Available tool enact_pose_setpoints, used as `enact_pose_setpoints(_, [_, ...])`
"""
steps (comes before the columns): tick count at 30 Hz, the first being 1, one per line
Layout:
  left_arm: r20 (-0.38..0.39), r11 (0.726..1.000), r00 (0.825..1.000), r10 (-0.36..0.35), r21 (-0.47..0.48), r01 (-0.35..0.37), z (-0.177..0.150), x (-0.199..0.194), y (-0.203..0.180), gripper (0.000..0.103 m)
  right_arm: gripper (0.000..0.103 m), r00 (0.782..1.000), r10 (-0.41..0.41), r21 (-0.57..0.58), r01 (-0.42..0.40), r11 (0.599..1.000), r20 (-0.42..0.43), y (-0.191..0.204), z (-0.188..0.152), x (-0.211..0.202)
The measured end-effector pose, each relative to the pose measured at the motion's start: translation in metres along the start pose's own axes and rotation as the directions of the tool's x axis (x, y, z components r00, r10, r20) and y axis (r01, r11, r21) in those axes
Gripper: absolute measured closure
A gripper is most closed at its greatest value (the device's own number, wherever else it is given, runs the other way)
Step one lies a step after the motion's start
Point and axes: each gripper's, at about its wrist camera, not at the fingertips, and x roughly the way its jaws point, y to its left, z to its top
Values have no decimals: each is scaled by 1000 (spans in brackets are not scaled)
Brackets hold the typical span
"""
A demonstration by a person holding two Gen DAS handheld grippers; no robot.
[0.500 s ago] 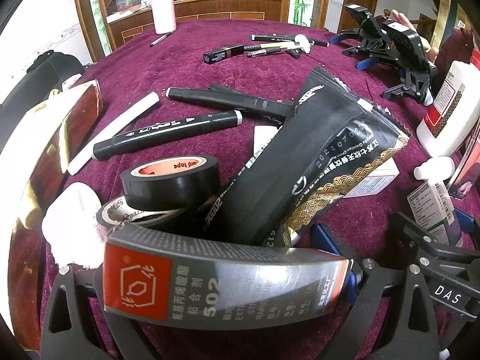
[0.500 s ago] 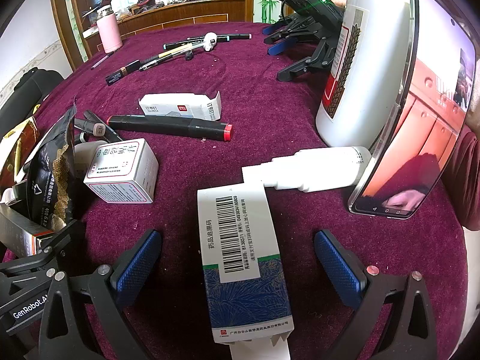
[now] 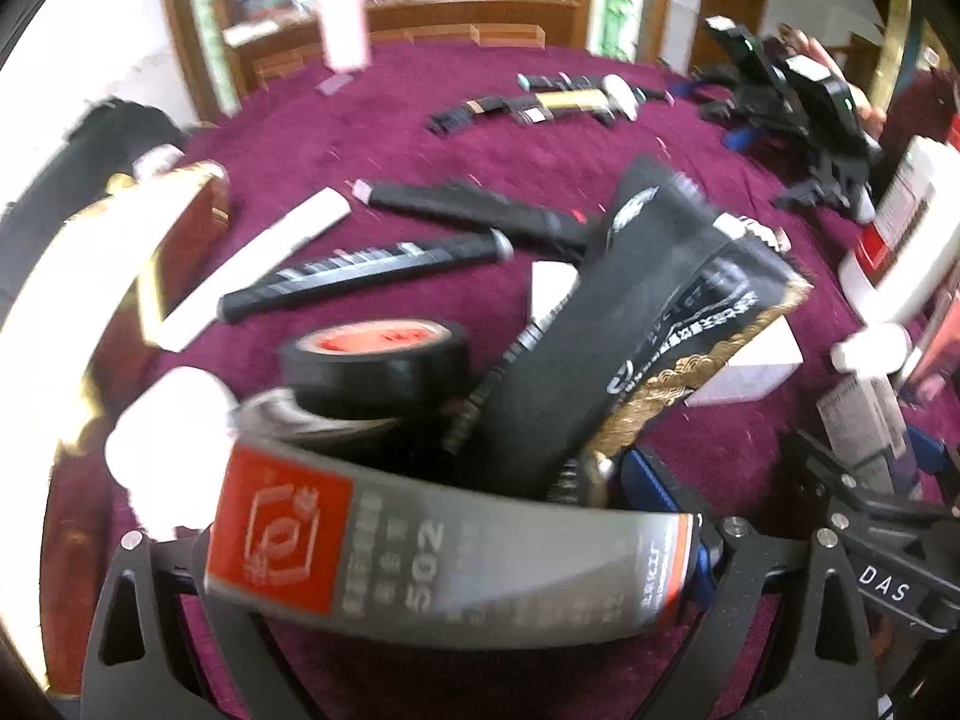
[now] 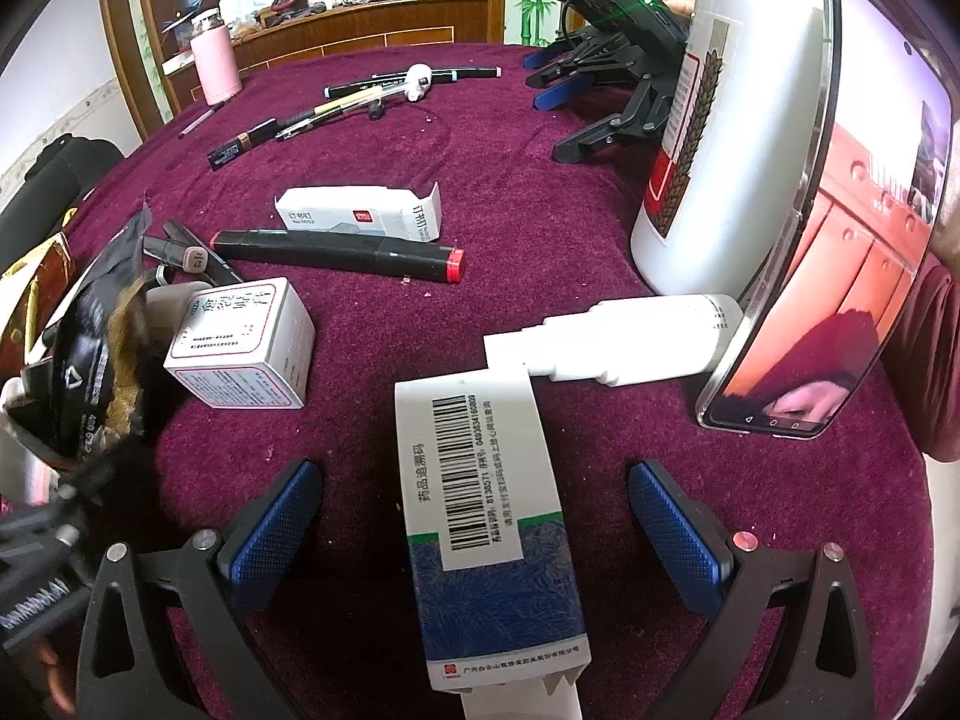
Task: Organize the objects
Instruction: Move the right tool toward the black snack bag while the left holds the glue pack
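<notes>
Three white cardboard boxes: barcode box (image 4: 489, 516), square box (image 4: 240, 348), staple box (image 4: 360, 213), two tape rolls (image 3: 375, 360) stacked at nine o'clock, one grey glue box (image 3: 450, 570), one large white bottle (image 4: 726, 138), one phone (image 4: 840, 228), one pink flask (image 4: 215, 63).

Table draped in maroon cloth (image 4: 528, 192), bearing a medicine carton (image 4: 486, 516), white tube (image 4: 630, 339), red-tipped marker (image 4: 336, 252), staple box (image 4: 354, 213) and square box (image 4: 240, 342).

a marker (image 4: 336, 252) lies just before a flat box (image 4: 360, 213), a bottle (image 4: 720, 138) to their right.
</notes>
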Motion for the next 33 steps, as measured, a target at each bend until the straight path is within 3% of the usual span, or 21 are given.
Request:
enact_pose_setpoints(4, [118, 995, 993, 12, 92, -23, -6, -44, -1, 7, 0, 999, 23, 21, -24, 999, 26, -2, -5, -13])
enact_pose_setpoints(9, [223, 985, 974, 49, 149, -84, -7, -82, 13, 7, 0, 973, 98, 17, -104, 994, 210, 2, 2, -63])
enact_pose_setpoints(13, [231, 991, 970, 75, 92, -99, 0, -86, 36, 6, 0, 950, 138, -36, -133, 990, 280, 15, 1, -82])
enact_pose_setpoints(20, [188, 995, 978, 94, 16, -99, -7, -75, 64, 6, 0, 939, 201, -134, -170, 976, 279, 41, -2, -85])
enact_pose_setpoints(33, [198, 994, 975, 100, 15, -105, -8, -80, 72, 6, 0, 921, 277, -217, -221, 951, 275, 70, 9, -98])
